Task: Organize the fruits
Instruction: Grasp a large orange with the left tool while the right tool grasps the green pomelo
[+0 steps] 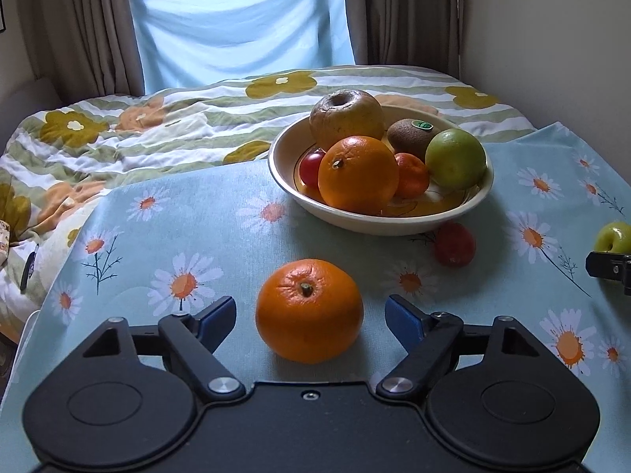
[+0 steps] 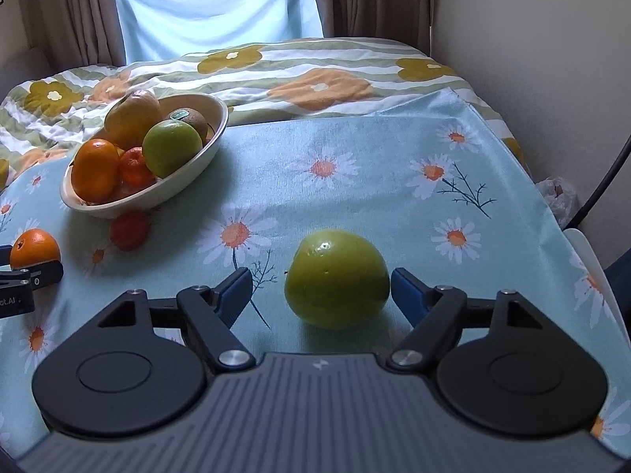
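Note:
An orange (image 1: 309, 311) lies on the daisy tablecloth between the blue pads of my left gripper (image 1: 310, 302), which is open with a gap on each side. In the right wrist view a green apple (image 2: 337, 278) lies between the pads of my right gripper (image 2: 321, 274). That gripper is open too: its right pad is close to the apple and its left pad stands clear. A cream bowl (image 1: 378, 224) holds an orange, a brownish apple, a kiwi, a green apple, a tangerine and a small red fruit. Another small red fruit (image 1: 454, 244) sits on the cloth just in front of the bowl.
A flowered quilt (image 1: 157, 130) covers the bed behind the table, with curtains and a blue sheet (image 1: 240, 27) at the window. The wall (image 2: 532, 59) runs close along the right. A plastic bag (image 2: 560, 197) and a dark cable (image 2: 607, 173) sit past the table's right edge.

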### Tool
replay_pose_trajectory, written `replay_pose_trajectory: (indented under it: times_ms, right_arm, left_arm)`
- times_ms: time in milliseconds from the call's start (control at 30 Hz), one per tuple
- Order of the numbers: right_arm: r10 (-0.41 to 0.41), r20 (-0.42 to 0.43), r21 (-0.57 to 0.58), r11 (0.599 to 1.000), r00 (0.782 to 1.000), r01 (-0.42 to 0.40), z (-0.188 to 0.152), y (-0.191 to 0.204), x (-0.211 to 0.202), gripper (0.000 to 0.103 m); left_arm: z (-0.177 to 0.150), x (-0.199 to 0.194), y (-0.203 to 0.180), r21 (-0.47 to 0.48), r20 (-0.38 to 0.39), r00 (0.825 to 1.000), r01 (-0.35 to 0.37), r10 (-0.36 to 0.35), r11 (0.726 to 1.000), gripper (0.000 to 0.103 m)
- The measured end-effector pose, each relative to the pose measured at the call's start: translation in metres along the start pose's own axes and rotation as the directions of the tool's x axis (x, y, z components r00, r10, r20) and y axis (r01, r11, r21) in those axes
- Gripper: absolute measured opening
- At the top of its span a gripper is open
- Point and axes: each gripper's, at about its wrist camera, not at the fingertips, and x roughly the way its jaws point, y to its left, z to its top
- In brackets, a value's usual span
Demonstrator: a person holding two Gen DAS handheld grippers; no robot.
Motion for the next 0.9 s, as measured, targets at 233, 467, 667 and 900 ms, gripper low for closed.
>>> replay_pose_trajectory:
  times_ms: [233,467,667,900]
  right_arm:
    - [0.002,-0.013,0.014,1.000,1.000,-0.002,0.002,-0.002,0.005,0.088]
    - [-0.004,-0.014,0.018,1.000,1.000,0.005,0.003,-0.006,0.008,0.078]
    - [0.000,-0.015,0.018,1.000,1.000,0.000,0.003,-0.008,0.007,0.073]
    - [0.001,-0.012,0.009,1.000,1.000,0.000,0.003,-0.010,0.007,0.071]
  left_arm:
    - [0.000,0.006,-0.002,0.015,-0.034,0.999,-0.013,0.014,1.000,0.064]
    - [-0.002,0.003,-0.001,0.017,-0.039,0.999,-0.010,0.010,1.000,0.063]
    - [-0.009,-0.004,-0.003,0.013,-0.032,0.999,0.004,-0.004,1.000,0.063]
    - [-0.013,-0.008,-0.004,0.001,-0.029,1.000,0.002,-0.002,1.000,0.063]
